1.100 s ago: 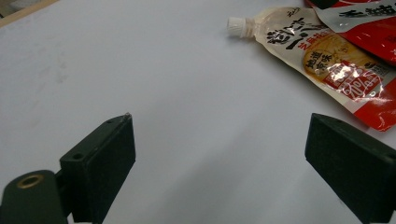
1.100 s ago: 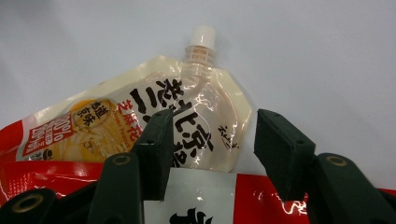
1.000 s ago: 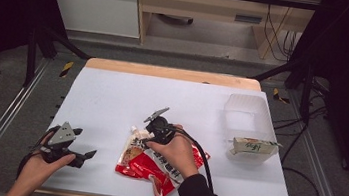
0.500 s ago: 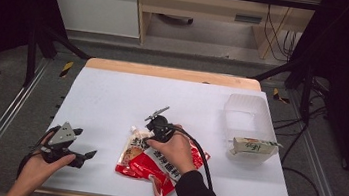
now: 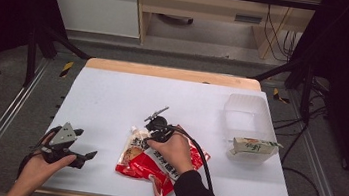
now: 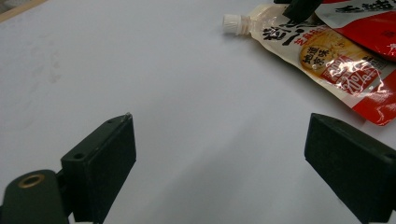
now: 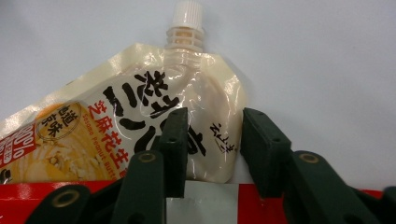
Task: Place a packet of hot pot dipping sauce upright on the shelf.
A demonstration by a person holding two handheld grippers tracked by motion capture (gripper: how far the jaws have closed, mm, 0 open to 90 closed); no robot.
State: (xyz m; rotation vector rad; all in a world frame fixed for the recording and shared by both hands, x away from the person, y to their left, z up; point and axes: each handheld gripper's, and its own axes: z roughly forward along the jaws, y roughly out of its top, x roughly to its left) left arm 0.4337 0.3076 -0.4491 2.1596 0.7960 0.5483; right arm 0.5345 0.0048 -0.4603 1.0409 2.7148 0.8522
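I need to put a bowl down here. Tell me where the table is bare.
Bare: the table's far left and middle, from the wooden far edge down to the left gripper and spout pouch. Also the near right corner. Crowded: near middle, where the right gripper works over red packets, and right, with the clear tub and carton.

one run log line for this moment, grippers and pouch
left gripper: open, idle on table | right gripper: part open, jaws astride edge of spout pouch, not shut | pouch: flat beside red packet
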